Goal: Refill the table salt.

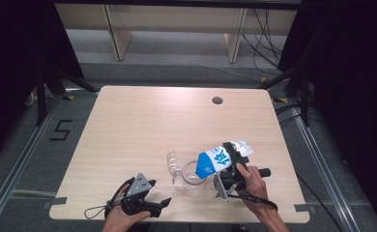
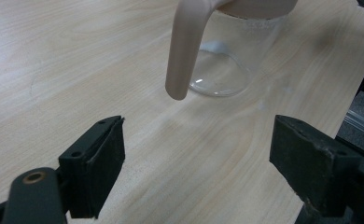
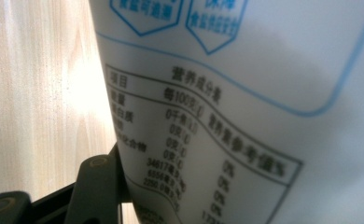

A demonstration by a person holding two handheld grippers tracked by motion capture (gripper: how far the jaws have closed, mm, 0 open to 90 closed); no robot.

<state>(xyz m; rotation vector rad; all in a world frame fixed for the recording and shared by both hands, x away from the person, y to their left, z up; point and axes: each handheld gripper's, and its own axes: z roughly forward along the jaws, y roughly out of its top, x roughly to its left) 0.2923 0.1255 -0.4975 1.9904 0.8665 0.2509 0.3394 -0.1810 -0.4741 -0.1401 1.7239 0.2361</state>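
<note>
A clear glass jar (image 1: pixel 192 178) stands near the table's front edge, its hinged lid (image 1: pixel 173 164) flipped open to the left. My right gripper (image 1: pixel 231 158) is shut on a blue and white pouch (image 1: pixel 214 162), held tilted with its lower end over the jar's mouth. In the right gripper view the pouch (image 3: pixel 245 107) shows its printed nutrition table close up, beside one black jaw. My left gripper (image 1: pixel 158 194) rests open on the table left of the jar. Ahead of its spread jaws, the left gripper view shows the jar (image 2: pixel 227 70) and a beige handle-like strip (image 2: pixel 185 51).
The wooden table (image 1: pixel 143 125) has a round cable hole (image 1: pixel 217 100) at the back right. Bare wood lies behind and to the left of the jar. Dark stands and cables sit on the floor around the table.
</note>
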